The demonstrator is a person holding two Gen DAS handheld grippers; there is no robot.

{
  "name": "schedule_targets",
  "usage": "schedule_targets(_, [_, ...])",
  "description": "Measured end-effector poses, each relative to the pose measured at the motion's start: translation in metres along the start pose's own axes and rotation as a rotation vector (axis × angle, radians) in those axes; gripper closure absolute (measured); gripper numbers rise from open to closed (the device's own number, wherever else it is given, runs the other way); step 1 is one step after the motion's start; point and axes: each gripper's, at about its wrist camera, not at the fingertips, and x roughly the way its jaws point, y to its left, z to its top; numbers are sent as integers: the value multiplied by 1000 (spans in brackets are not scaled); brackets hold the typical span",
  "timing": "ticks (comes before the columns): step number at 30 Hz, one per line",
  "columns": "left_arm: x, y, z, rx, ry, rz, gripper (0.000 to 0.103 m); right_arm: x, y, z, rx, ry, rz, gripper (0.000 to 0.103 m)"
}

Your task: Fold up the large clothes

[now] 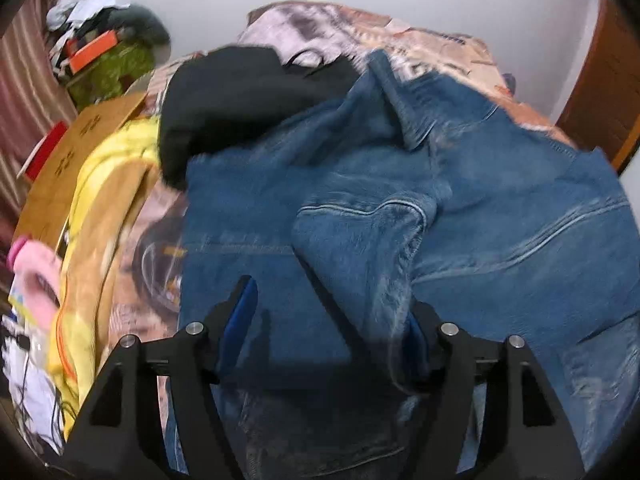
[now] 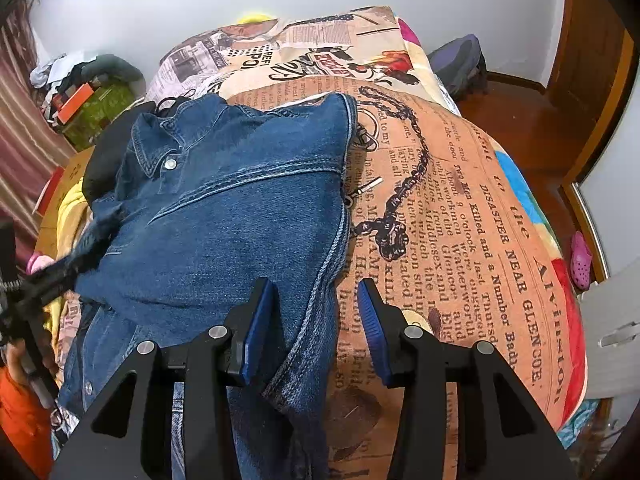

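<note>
A blue denim jacket (image 2: 224,216) lies on the bed, collar at the far end, and fills most of the left wrist view (image 1: 500,216). My left gripper (image 1: 332,320) is open just above the jacket; a loose sleeve fold (image 1: 368,248) lies between its fingers and against the right pad. It also shows blurred at the left edge of the right wrist view (image 2: 60,268). My right gripper (image 2: 316,320) is open and empty above the jacket's right hem edge, left finger over denim, right finger over the bedspread.
The bed carries a newspaper-print bedspread (image 2: 460,220). A black garment (image 1: 240,100) lies beyond the jacket's collar. A yellow blanket (image 1: 108,200), a cardboard box (image 1: 72,156) and clutter sit to the left. Wooden floor and a door (image 2: 580,60) are on the right.
</note>
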Motion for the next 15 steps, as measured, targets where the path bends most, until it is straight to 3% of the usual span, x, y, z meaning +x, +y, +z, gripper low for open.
schedule_targets(2, [5, 8, -9, -16, 17, 15, 35, 0, -1, 0, 8, 3, 2, 61])
schedule_targets(7, [14, 42, -28, -186, 43, -63, 35, 0, 0, -1, 11, 1, -8, 61])
schedule_targets(12, [20, 67, -41, -320, 77, -176, 48, 0, 3, 1, 5, 2, -21, 61])
schedule_targets(15, [16, 77, -41, -368, 64, -234, 66, -1, 4, 1, 5, 2, -26, 61])
